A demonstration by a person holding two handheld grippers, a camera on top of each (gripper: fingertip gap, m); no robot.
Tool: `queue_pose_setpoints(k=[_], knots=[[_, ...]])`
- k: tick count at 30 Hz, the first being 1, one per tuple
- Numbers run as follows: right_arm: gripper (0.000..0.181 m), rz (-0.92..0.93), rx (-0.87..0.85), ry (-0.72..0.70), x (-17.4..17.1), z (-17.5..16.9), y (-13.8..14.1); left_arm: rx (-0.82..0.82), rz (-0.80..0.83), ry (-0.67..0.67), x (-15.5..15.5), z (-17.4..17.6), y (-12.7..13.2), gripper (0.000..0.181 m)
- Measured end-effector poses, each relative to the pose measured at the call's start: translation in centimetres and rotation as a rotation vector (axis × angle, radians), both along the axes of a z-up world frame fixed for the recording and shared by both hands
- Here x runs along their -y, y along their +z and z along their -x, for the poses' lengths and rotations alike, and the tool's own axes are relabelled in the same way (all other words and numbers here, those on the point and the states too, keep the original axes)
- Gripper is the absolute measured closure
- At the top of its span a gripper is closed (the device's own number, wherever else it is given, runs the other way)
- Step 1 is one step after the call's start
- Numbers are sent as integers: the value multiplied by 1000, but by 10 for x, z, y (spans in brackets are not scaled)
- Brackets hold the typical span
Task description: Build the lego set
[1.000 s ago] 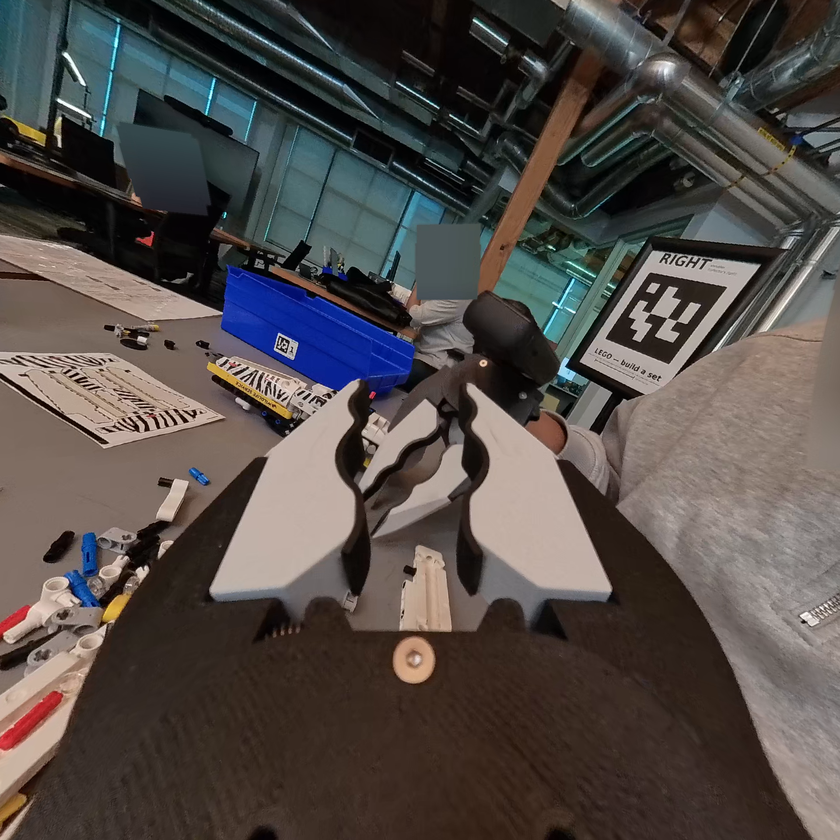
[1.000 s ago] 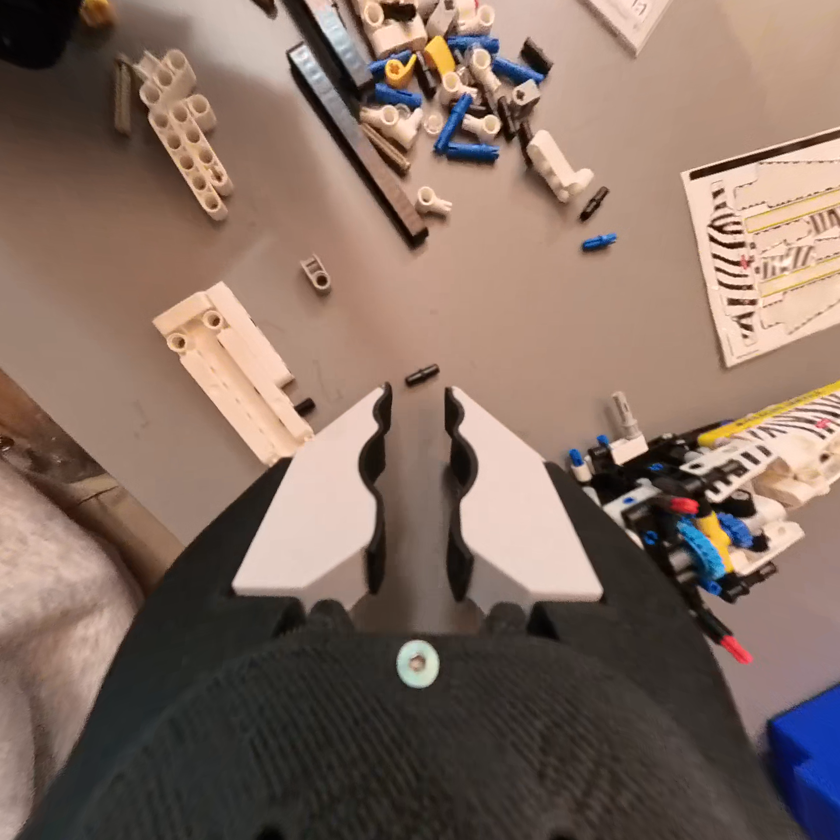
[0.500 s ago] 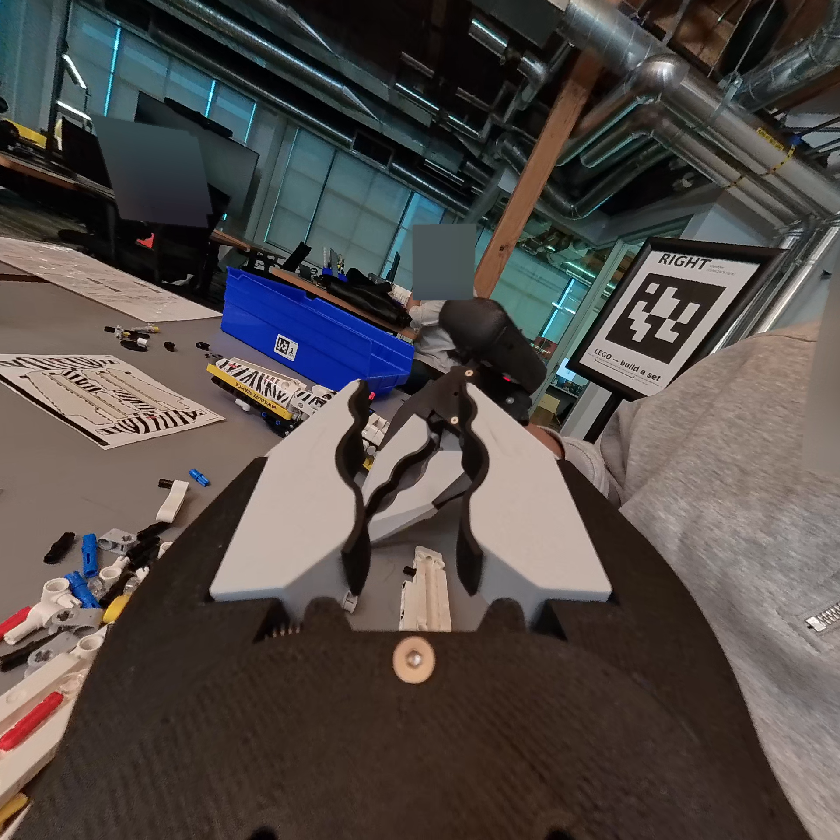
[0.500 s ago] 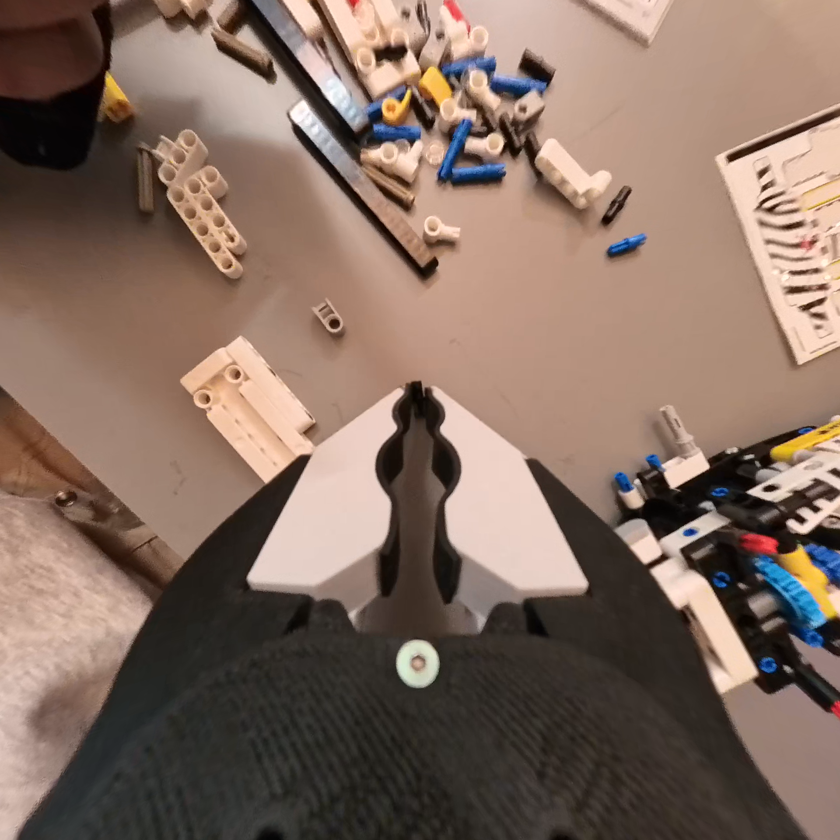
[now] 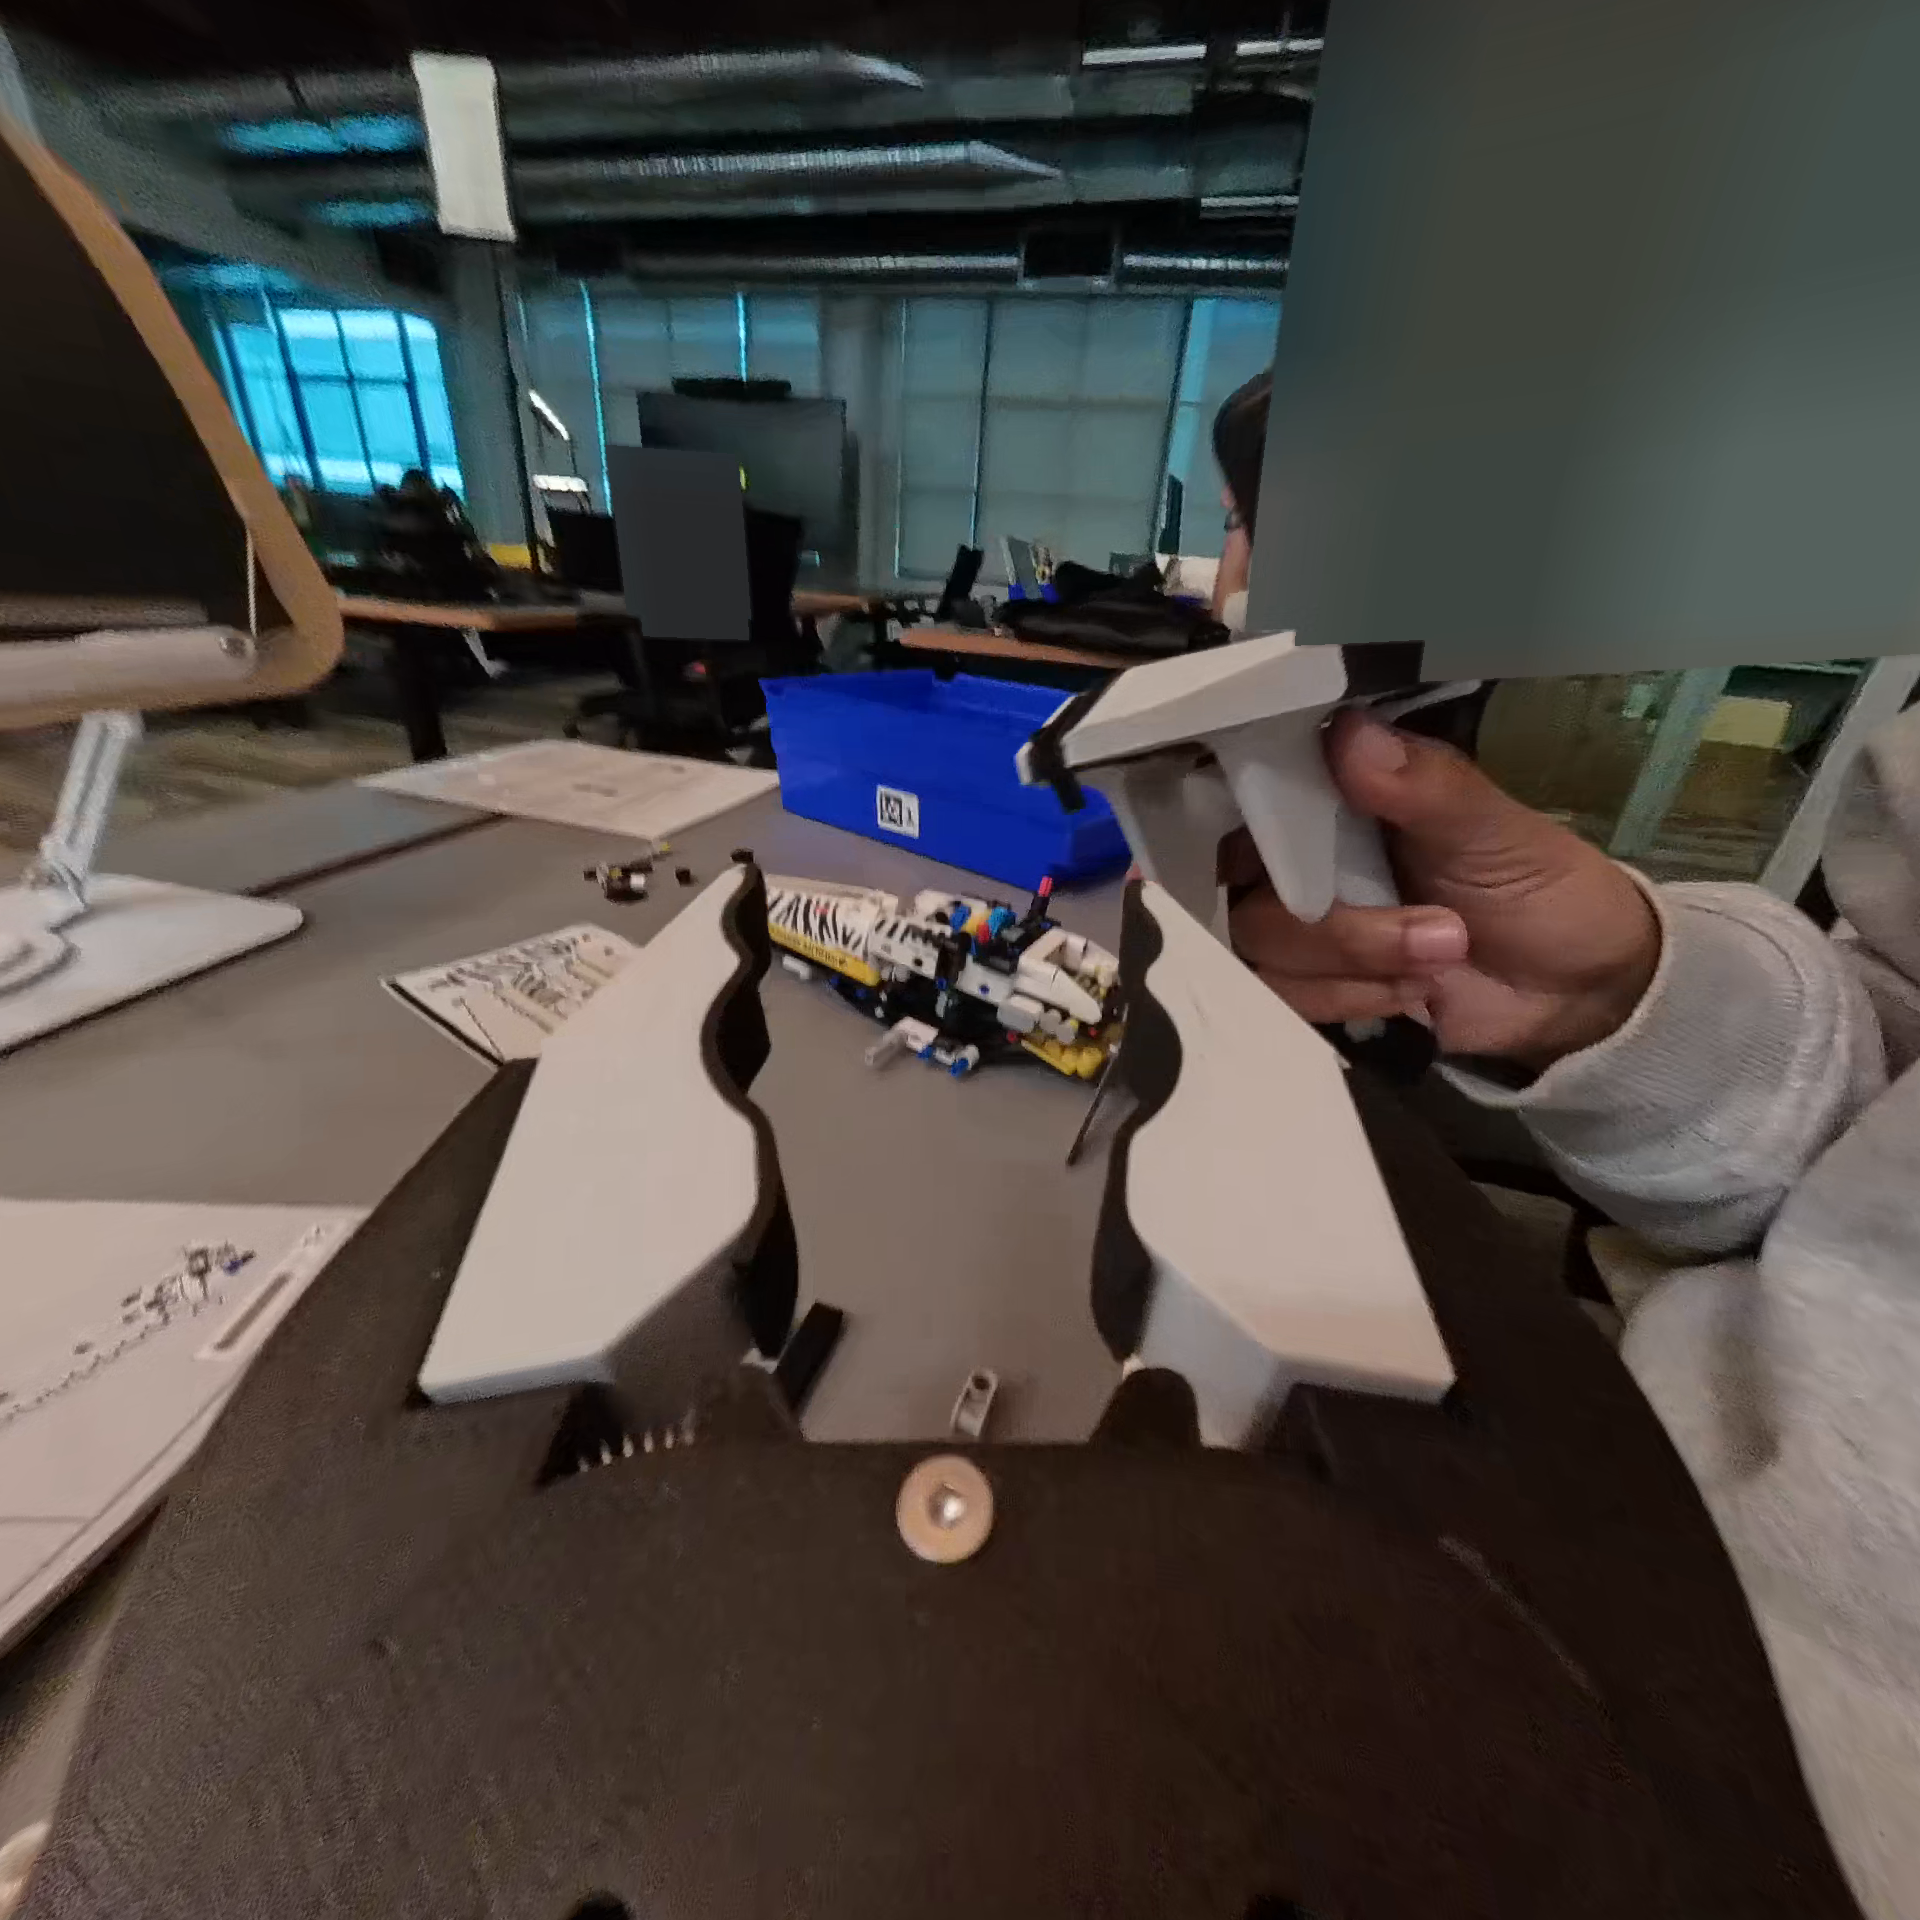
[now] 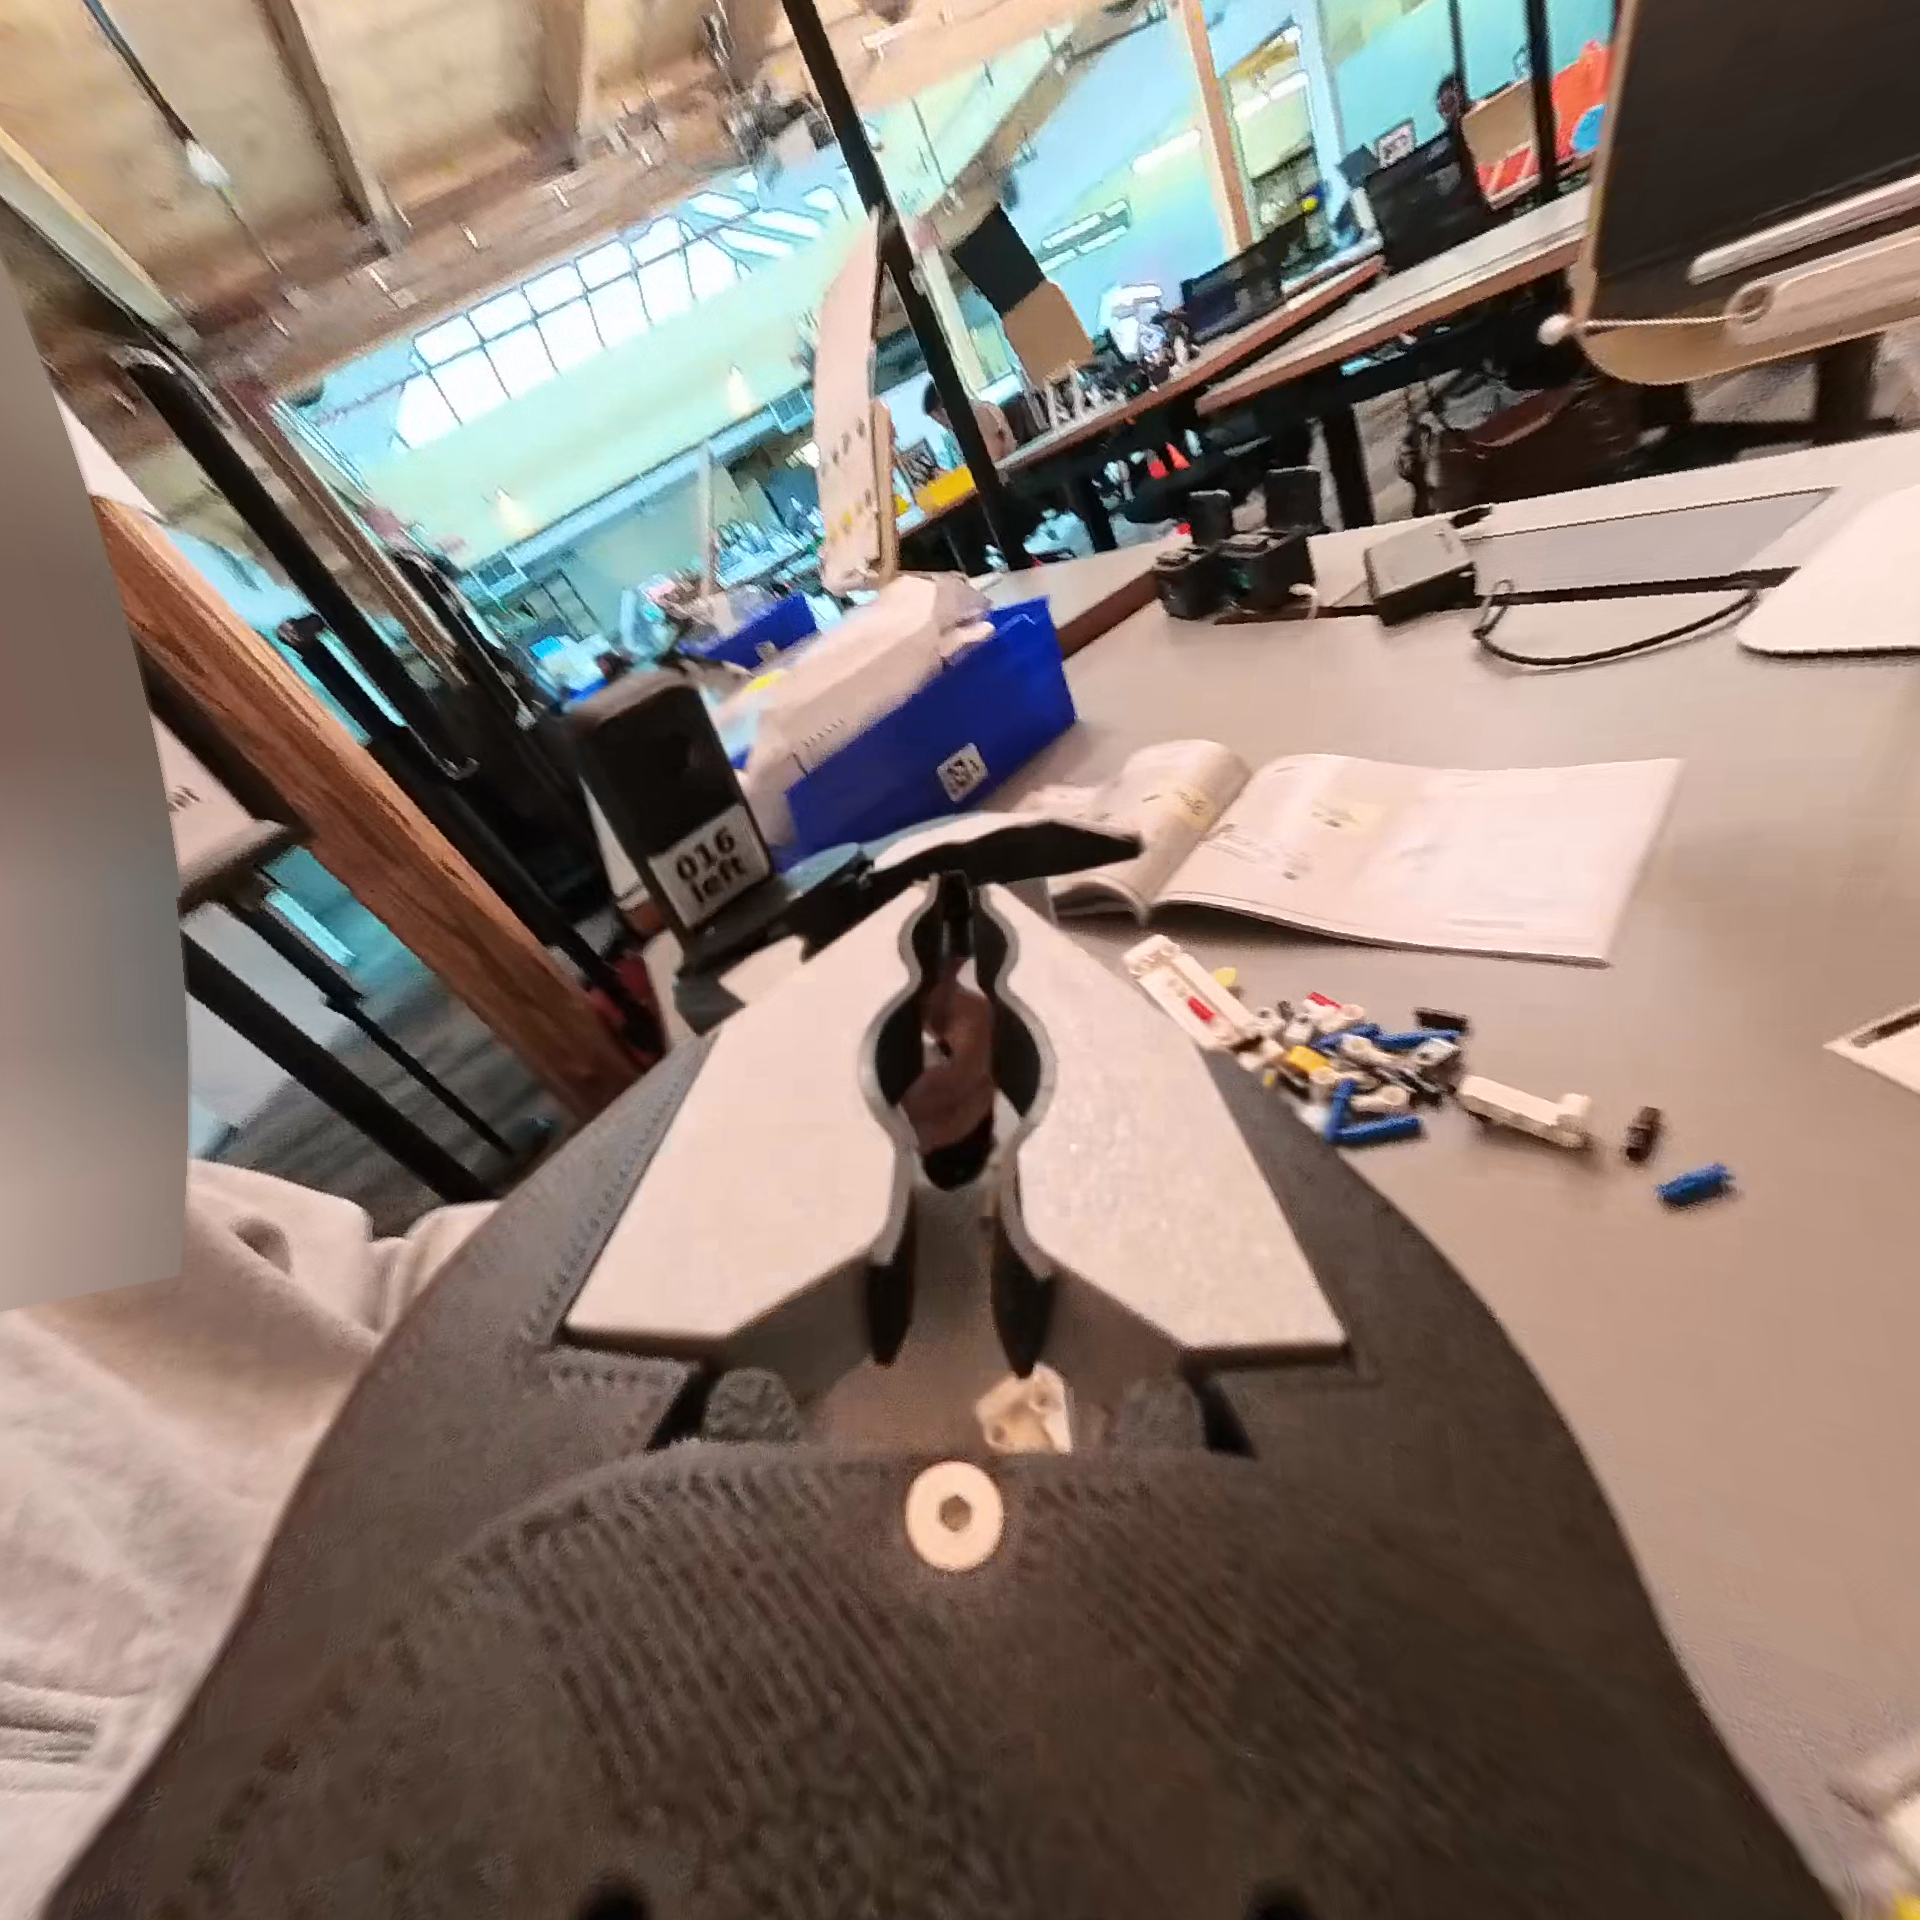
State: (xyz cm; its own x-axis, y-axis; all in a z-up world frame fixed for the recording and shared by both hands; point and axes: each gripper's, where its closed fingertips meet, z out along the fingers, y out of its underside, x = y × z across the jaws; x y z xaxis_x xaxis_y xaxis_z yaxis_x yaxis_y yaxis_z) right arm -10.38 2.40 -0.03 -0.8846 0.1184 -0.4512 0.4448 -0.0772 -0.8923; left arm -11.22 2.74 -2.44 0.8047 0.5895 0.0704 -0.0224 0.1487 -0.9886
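My left gripper (image 5: 940,904) is released, jaws spread wide, held above the grey worktop (image 5: 260,1081) and carrying nothing. Through the gap I see the part-built lego model (image 5: 940,961), zebra-striped at one end, with yellow, blue and red bits, lying on the worktop just short of the blue bin (image 5: 925,769). A sticker sheet (image 5: 520,977) lies to its left, near a few small dark parts (image 5: 634,873); printed sheets (image 5: 571,784) lie farther back, and an open booklet (image 5: 114,1340) sits at my near left. Between the finger roots, a small black piece (image 5: 810,1351) and a small grey connector (image 5: 975,1397) rest on the worktop. My right gripper (image 5: 1044,753) appears at upper right of this view, off the surface, with a hand (image 5: 1455,935) around its handle. In the right wrist view that gripper (image 6: 956,899) is clenched, tips together; a thin dark sliver shows at the tips, but I cannot tell what it is. Beyond it stands the body of the left gripper (image 6: 675,800), with a label on its back. To the right, a heap of loose lego pieces (image 6: 1351,1060), white, blue, black and yellow, lies on the worktop, with a lone blue pin (image 6: 1694,1184) and a black pin (image 6: 1642,1132) at its edge. The instruction booklet (image 6: 1403,852) lies open behind the heap. A white lego part (image 6: 1023,1408) shows under the finger roots.
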Motion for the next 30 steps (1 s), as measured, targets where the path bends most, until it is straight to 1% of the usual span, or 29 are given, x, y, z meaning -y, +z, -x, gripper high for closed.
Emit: queue_pose_setpoints(k=[3,6,10,12,14,16,17,19,21,23,26,30], knots=[[179,110,98,31,0,0,9,-59,11,16,-11,-6,7,124],[179,146,167,48,1,4,7,-107,-11,27,-13,-10,14,141],[179,166,226,55,5,7,0,-96,-97,36,2,-8,20,167],[179,172,242,63,8,7,-1,-80,-146,13,10,-8,23,181],[179,179,244,62,9,8,-1,-67,-178,-12,13,-9,24,179],[179,183,240,59,9,9,0,-61,-163,-58,8,-12,20,162],[178,181,239,59,10,9,0,-61,-150,-67,5,-13,19,157],[178,177,238,62,12,8,0,-69,-111,-50,-1,-12,15,154],[179,169,237,63,13,7,-1,-71,-90,-21,-1,-9,13,158],[179,168,238,65,14,6,-2,-67,-106,-9,3,-7,15,163],[178,177,248,68,14,7,-2,-53,-134,-30,6,-8,16,168],[179,176,250,61,13,8,-3,-65,-124,-48,4,-11,16,179]])
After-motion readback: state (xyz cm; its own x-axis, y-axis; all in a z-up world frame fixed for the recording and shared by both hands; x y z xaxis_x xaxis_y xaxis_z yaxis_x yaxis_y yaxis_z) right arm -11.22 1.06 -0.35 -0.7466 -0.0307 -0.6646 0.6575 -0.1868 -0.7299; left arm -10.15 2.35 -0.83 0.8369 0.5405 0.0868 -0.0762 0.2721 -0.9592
